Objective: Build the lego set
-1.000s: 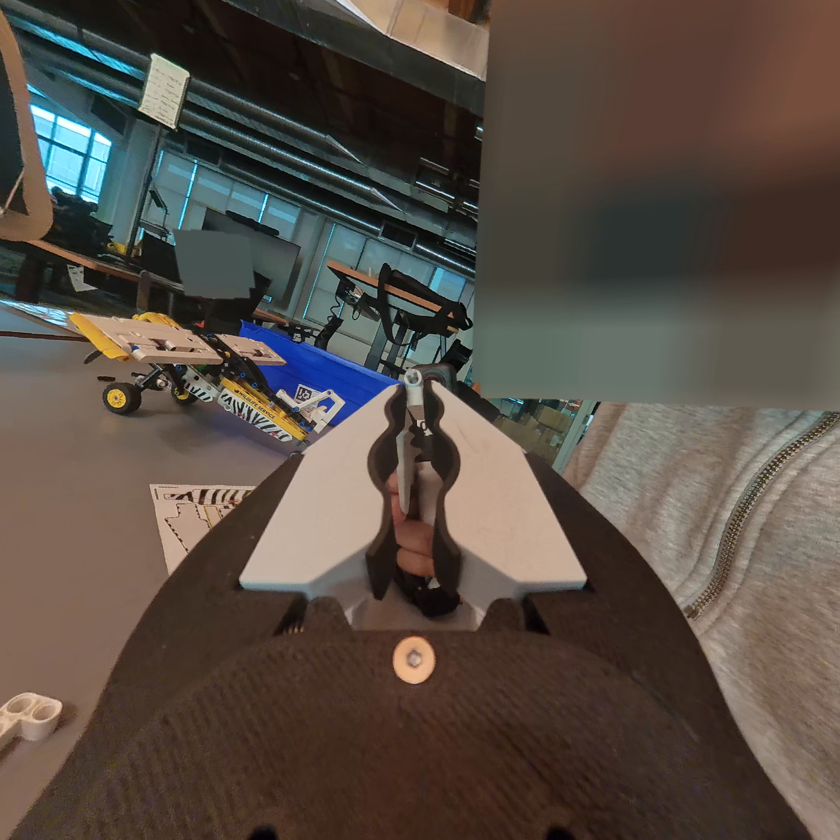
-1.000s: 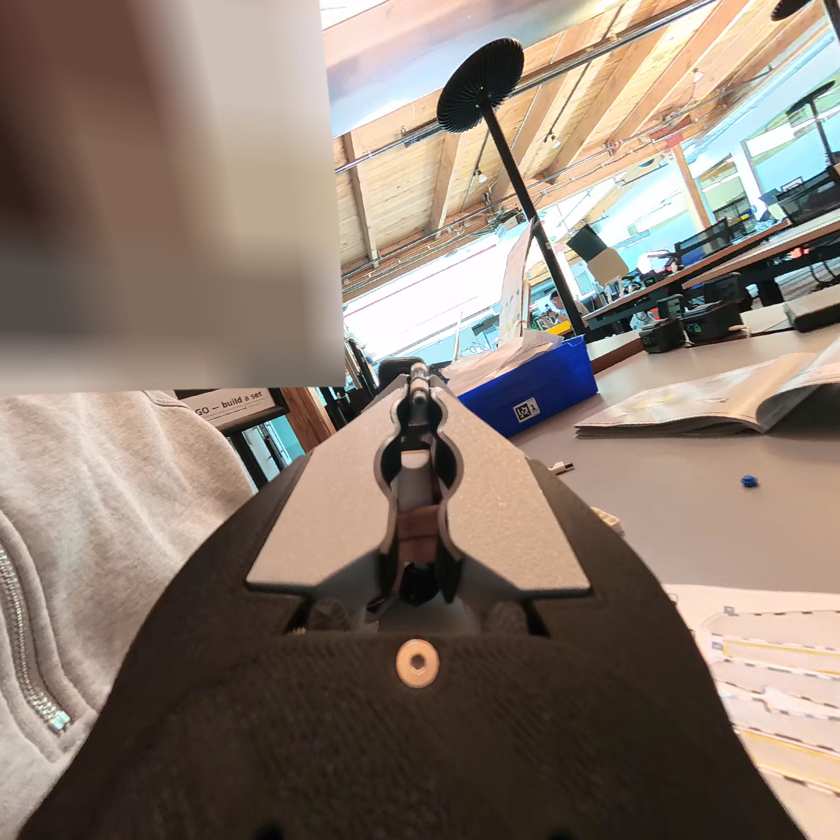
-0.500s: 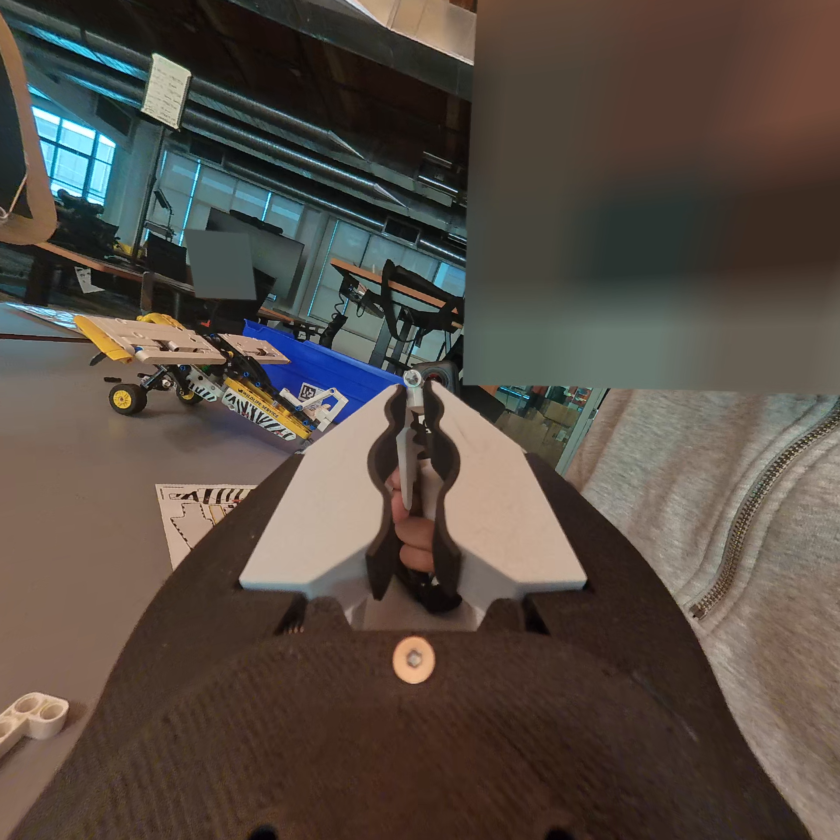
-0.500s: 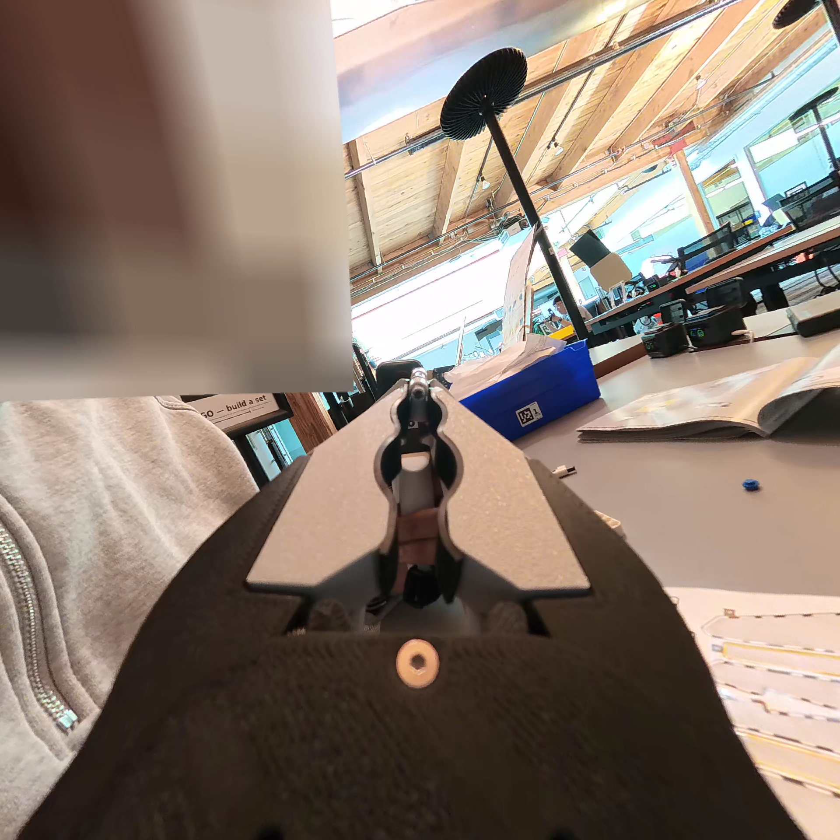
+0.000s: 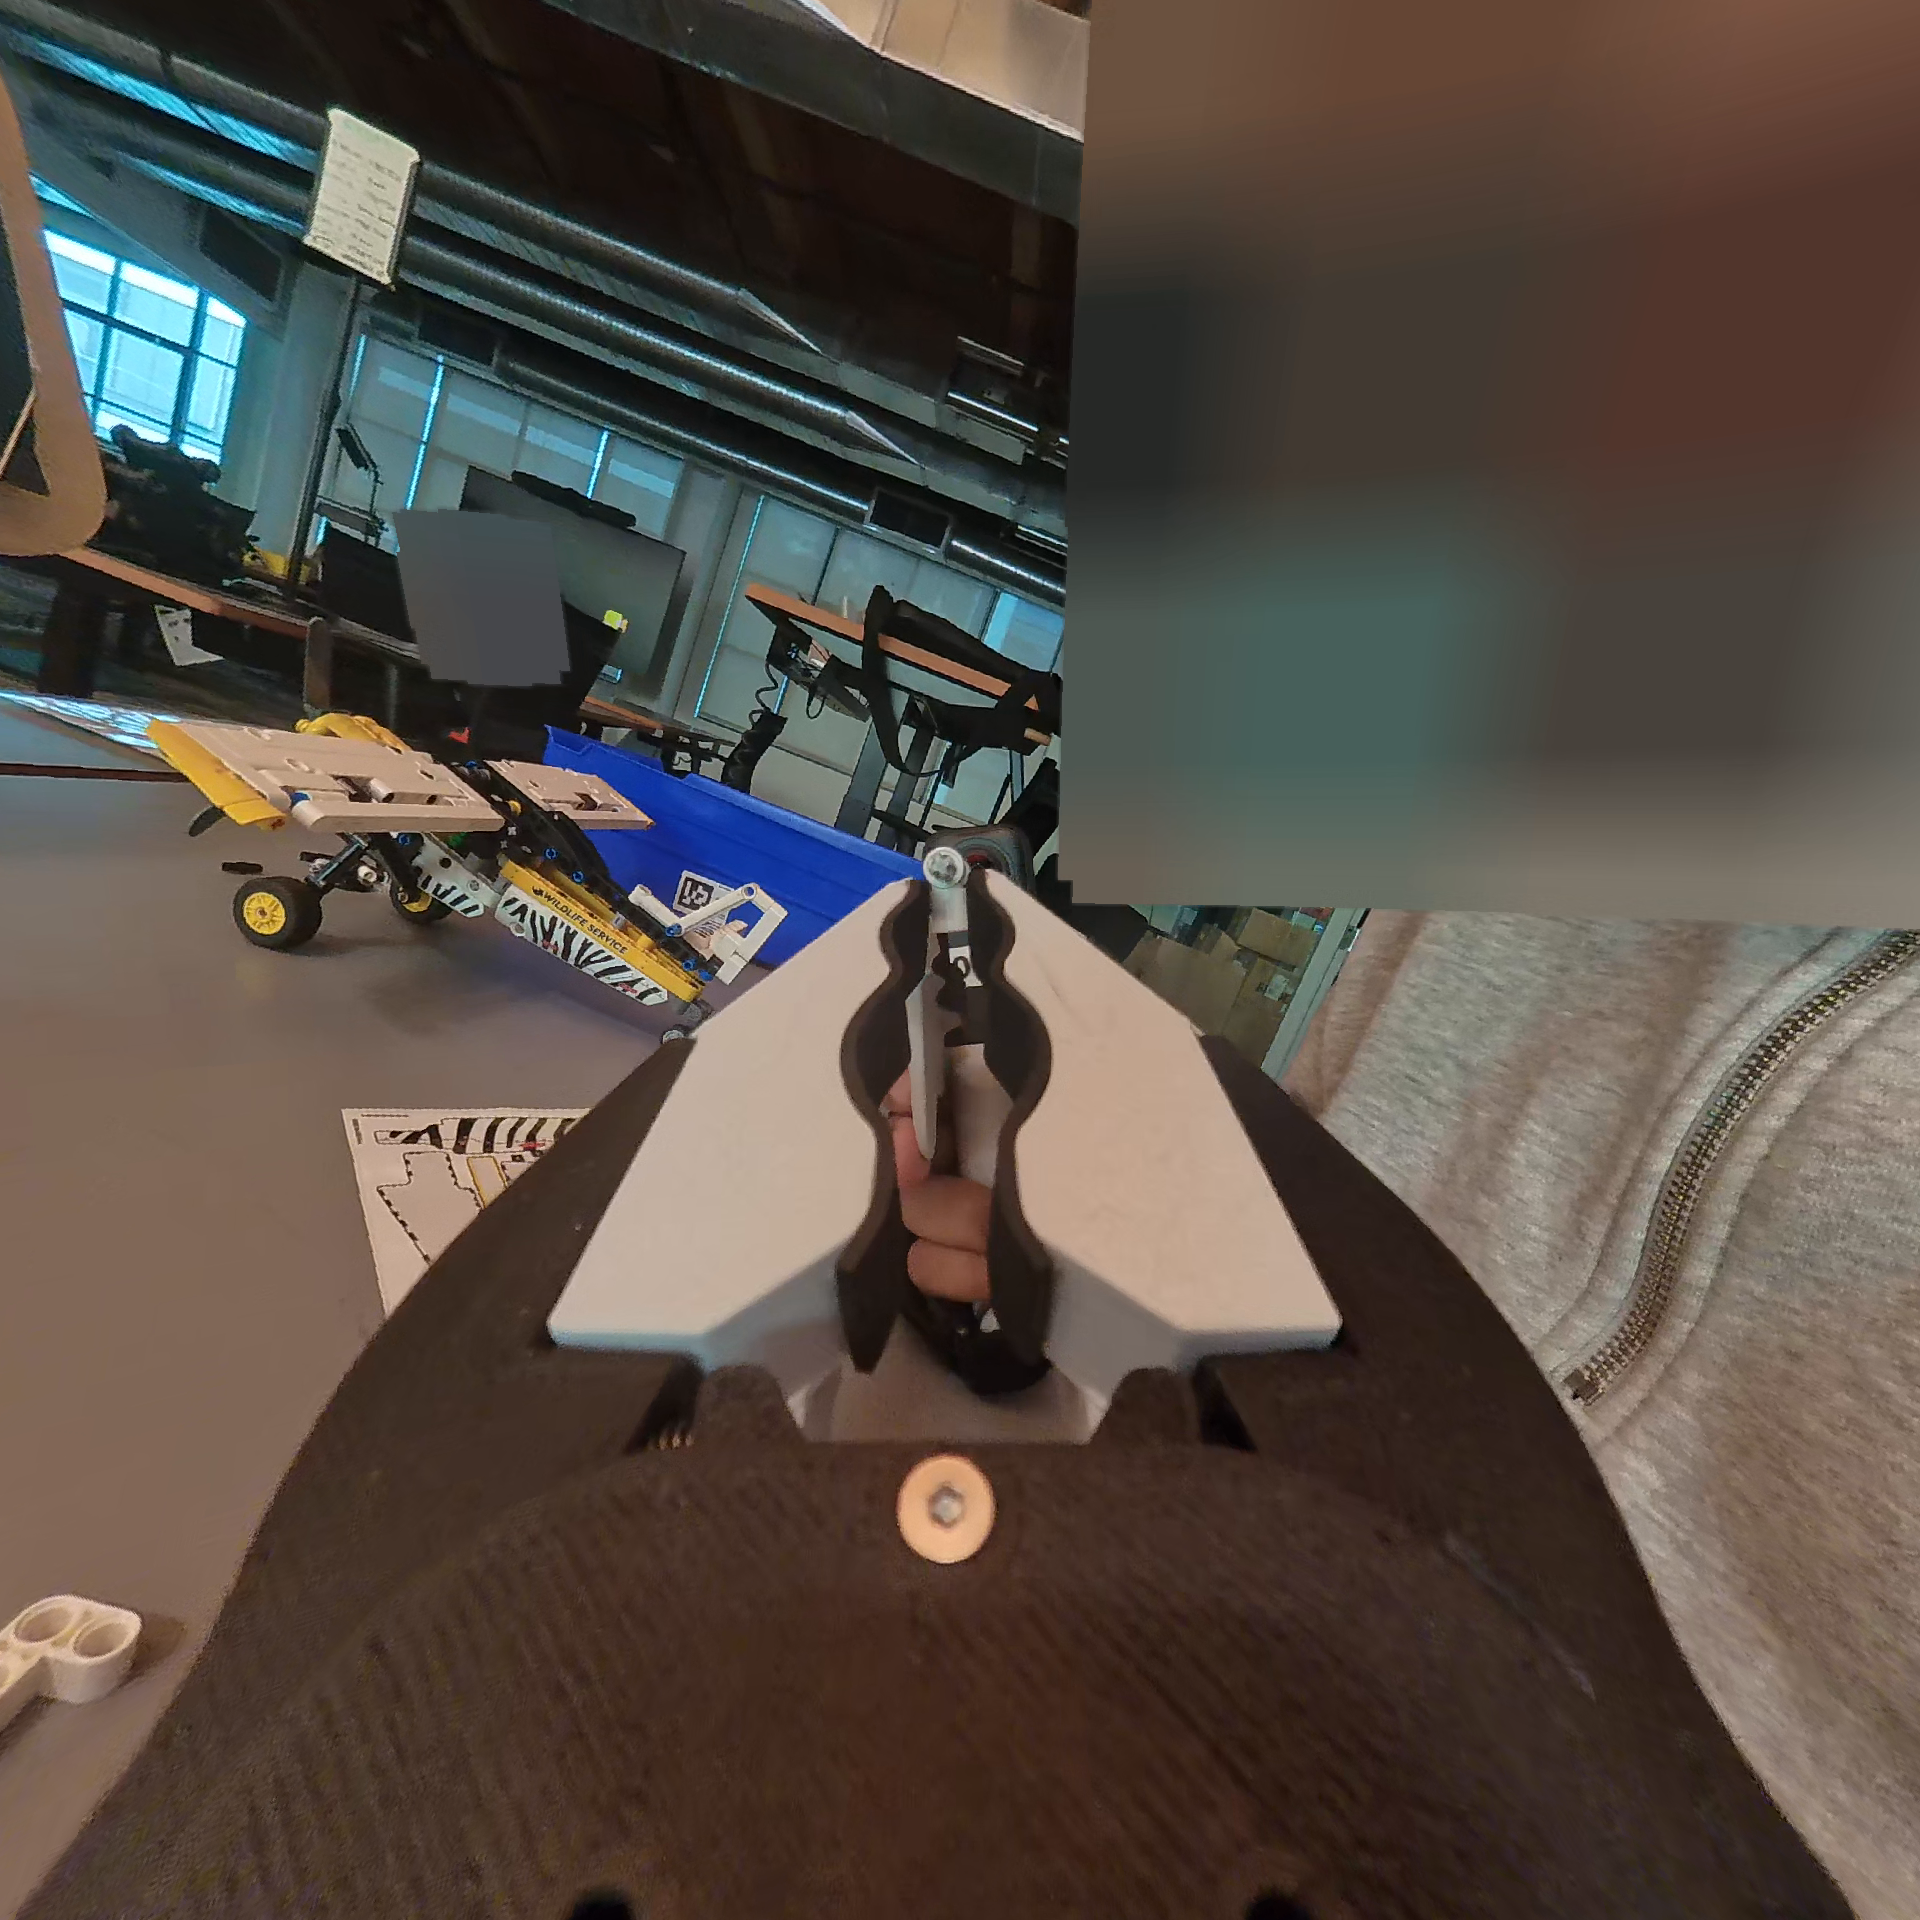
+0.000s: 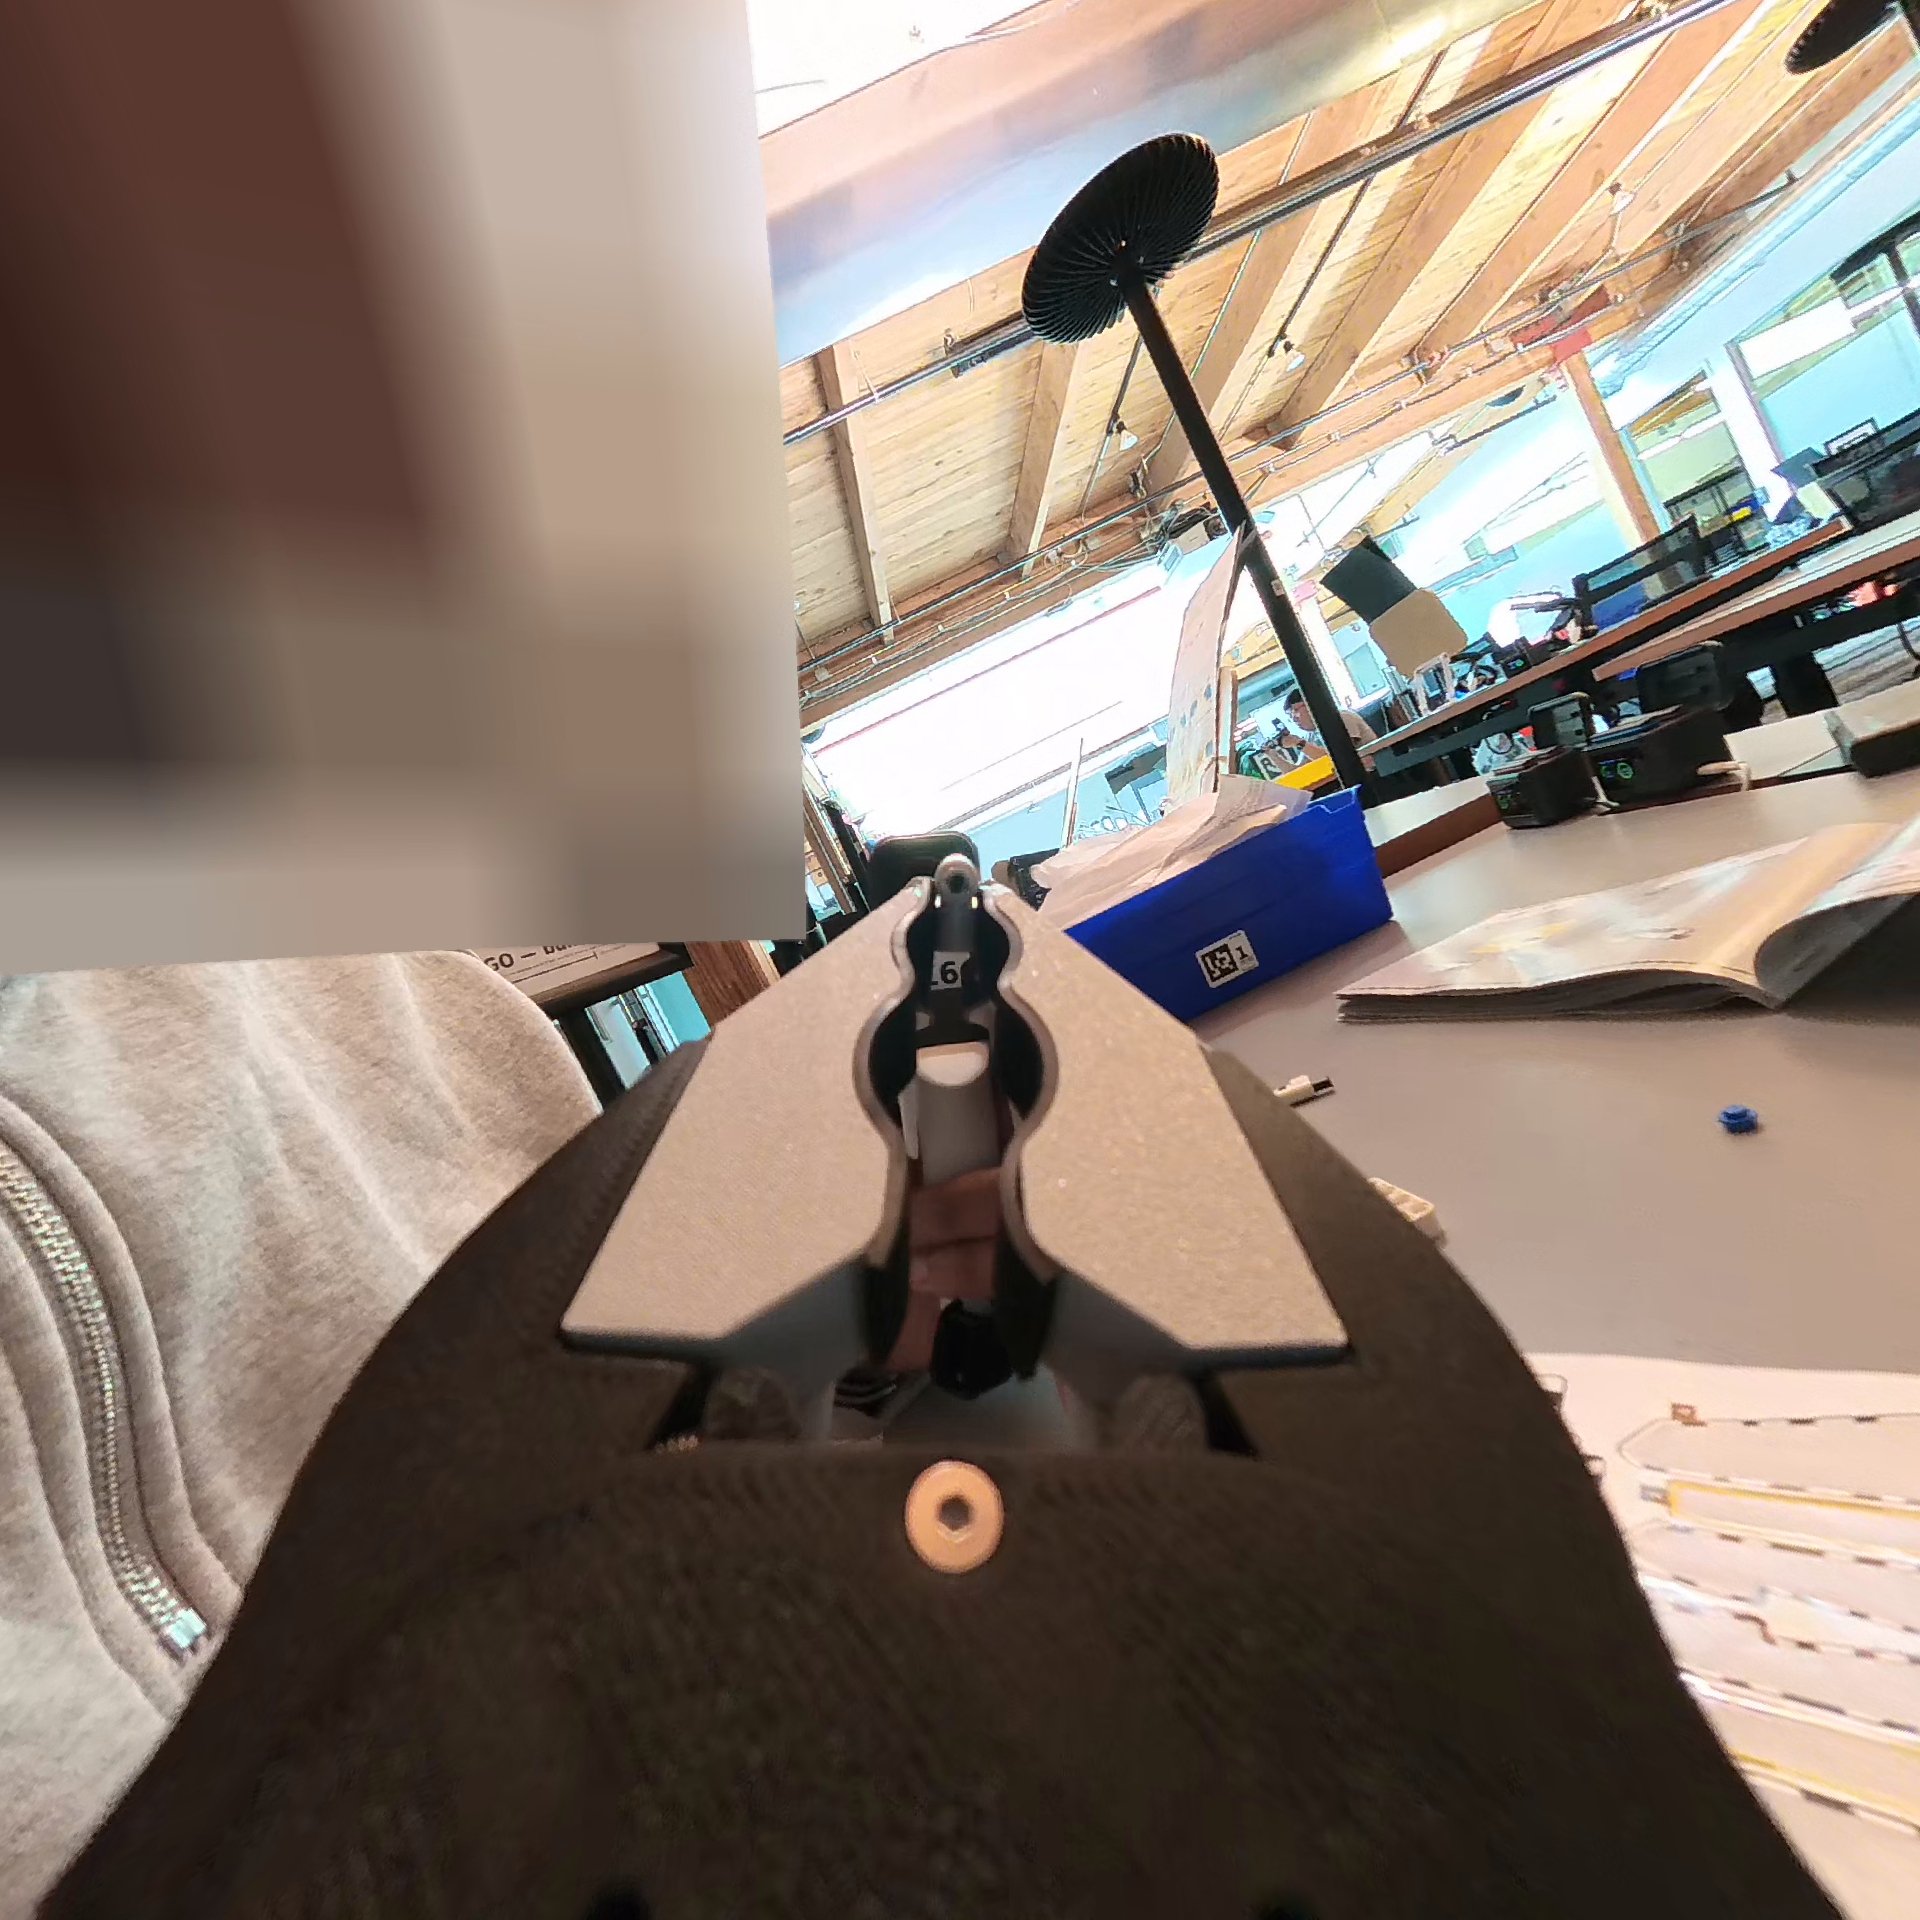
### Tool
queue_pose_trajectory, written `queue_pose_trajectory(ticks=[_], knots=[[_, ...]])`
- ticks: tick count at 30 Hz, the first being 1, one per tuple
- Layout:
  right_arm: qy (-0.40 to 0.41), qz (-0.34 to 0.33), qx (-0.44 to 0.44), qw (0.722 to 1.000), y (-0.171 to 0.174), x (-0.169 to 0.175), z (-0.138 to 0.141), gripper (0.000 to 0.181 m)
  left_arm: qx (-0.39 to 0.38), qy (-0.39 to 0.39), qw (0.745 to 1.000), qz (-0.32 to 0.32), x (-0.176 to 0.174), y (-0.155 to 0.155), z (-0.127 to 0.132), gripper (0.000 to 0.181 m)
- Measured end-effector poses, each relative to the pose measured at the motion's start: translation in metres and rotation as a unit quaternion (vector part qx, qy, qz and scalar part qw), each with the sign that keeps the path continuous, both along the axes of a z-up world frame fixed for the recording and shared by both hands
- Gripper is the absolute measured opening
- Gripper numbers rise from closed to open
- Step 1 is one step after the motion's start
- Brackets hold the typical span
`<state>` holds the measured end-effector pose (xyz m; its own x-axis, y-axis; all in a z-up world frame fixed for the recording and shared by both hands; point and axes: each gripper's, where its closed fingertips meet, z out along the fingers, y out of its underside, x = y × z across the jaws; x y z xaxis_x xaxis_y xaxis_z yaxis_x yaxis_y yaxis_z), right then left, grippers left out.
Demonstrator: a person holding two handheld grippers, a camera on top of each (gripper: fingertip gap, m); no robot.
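Observation:
My left gripper (image 5: 951,896) is shut on a thin light grey Lego piece (image 5: 943,868) whose round end sticks out above the tips. My right gripper (image 6: 954,902) is shut on a grey Lego piece (image 6: 954,878) that also pokes out at the tips. Both are held up in the air, close to the person's grey zip hoodie (image 5: 1662,1299), and point toward each other. A hand shows through the gap between the jaws in both views. The partly built yellow and white plane model with zebra stripes (image 5: 447,831) stands on the grey table (image 5: 156,1143) at the far left.
A blue bin (image 5: 748,842) stands behind the model and also shows in the right wrist view (image 6: 1247,925). A sticker sheet (image 5: 457,1164) and a white Lego piece (image 5: 62,1652) lie near me. An open instruction booklet (image 6: 1662,935), a small blue piece (image 6: 1735,1119) and a pin (image 6: 1307,1088) lie to the right. Left and right tips are no more than a few centimetres apart.
Both grippers have drifted only slightly and stay shut on their pieces. Nothing on the table has moved.

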<state>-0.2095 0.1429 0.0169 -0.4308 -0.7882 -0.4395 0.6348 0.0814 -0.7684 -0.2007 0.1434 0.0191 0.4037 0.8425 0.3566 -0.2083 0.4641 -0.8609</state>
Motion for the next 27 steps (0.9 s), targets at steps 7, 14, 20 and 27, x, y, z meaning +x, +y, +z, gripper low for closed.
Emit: queue_pose_trajectory(ticks=[7,14,20,27], knots=[[-0.010,-0.003,0.000,1.000,0.000,-0.004,0.001,0.004,-0.006,0.007,1.000,0.019,0.003,-0.005,0.002,0.000],[-0.040,-0.009,0.010,0.999,-0.003,-0.015,0.001,0.005,-0.127,-0.187,0.945,0.237,0.049,-0.103,-0.016,0.017],[-0.027,-0.014,0.009,0.999,-0.004,-0.011,0.000,0.004,-0.191,-0.509,0.755,0.366,0.130,-0.176,-0.113,0.037],[-0.015,-0.018,0.007,1.000,-0.004,-0.009,0.000,0.004,-0.164,-0.574,0.723,0.348,0.134,-0.175,-0.146,0.040]])
